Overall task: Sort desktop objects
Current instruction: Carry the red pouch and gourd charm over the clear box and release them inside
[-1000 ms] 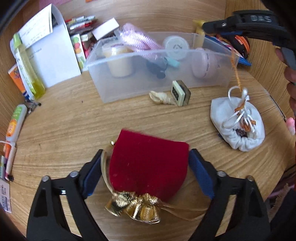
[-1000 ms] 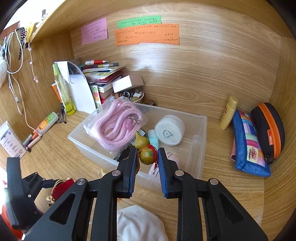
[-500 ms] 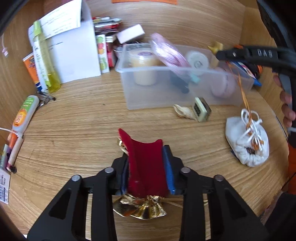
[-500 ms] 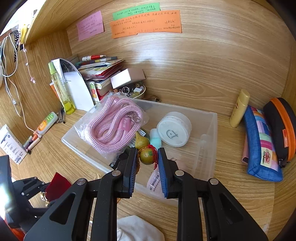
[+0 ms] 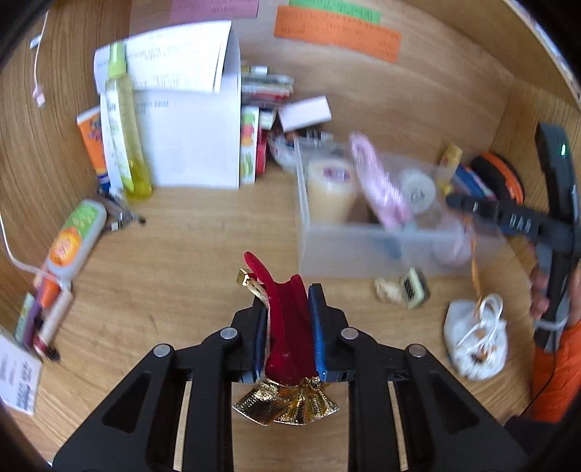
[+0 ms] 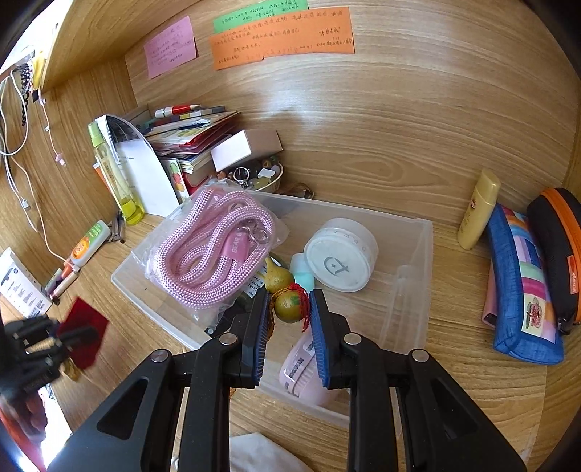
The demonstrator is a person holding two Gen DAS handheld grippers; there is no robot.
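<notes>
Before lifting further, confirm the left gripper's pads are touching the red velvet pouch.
Touching. The left wrist view shows the left gripper with both blue pads pressed against the red velvet pouch, which is squeezed upright between them; its jaws have just been closing.

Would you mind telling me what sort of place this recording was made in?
Most likely a study desk set in a wooden alcove, at home or in a dorm: handwritten sticky notes on the back panel, stacked books, and pencil cases against the side.

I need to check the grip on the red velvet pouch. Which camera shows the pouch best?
The left wrist view: the red velvet pouch sits close and central, pinched between the left gripper fingers, gold bow below. The right wrist view shows only a small blurred red patch at the left edge.
</notes>
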